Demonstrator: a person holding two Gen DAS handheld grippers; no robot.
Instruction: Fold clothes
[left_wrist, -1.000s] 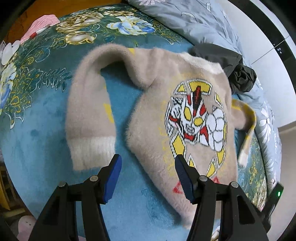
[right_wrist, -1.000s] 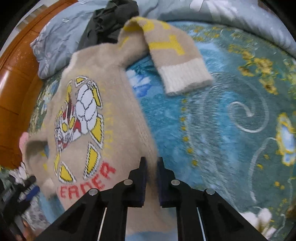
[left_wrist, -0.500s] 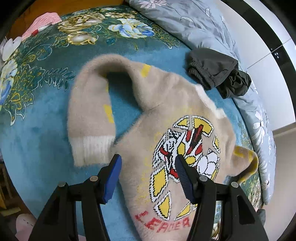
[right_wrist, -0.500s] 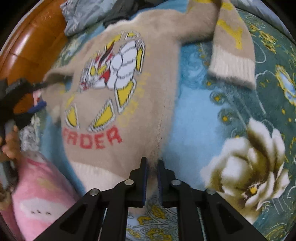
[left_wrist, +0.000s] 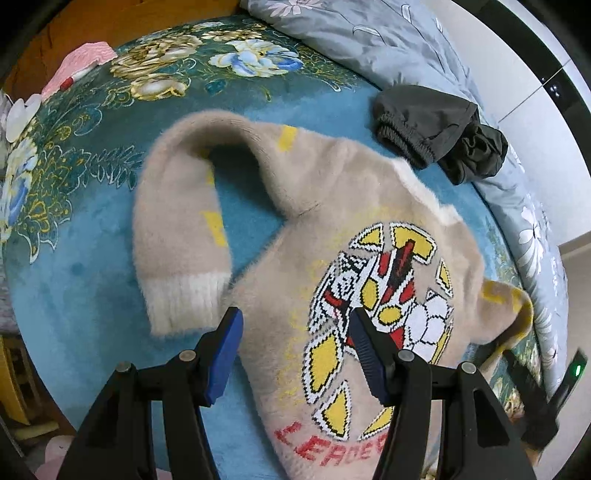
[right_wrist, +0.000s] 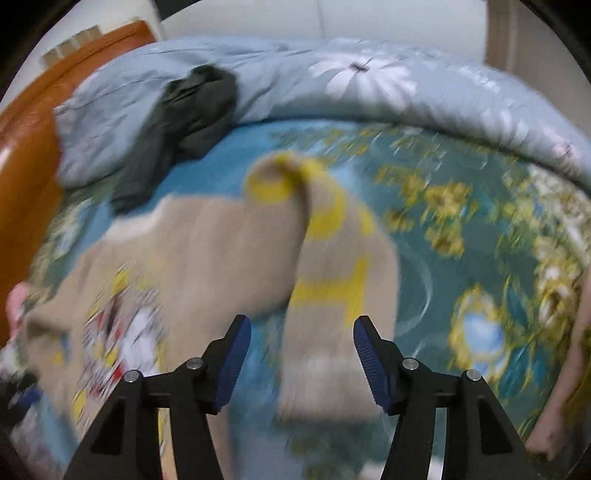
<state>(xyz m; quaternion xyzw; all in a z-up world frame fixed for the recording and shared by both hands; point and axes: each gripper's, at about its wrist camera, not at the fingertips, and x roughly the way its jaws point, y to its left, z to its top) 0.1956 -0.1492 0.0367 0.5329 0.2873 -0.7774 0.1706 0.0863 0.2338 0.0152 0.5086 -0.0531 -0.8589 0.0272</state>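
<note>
Left wrist view: left gripper (left_wrist: 295, 334) wide open, empty, over the fluffy beige knitted sweater (left_wrist: 332, 229), now spread face-up on the teal floral blanket (left_wrist: 74, 258); hem cut off.

Right wrist view: right gripper (right_wrist: 302, 343), shut half a second ago, now gapes empty above the yellow-marked sleeve (right_wrist: 332, 277). Heavy blur; contact unclear.

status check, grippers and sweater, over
Left gripper open over sweater. Right gripper open, nothing held. Sweater flat, unfolded, sleeves bent down. Dark garment by collar.
</note>
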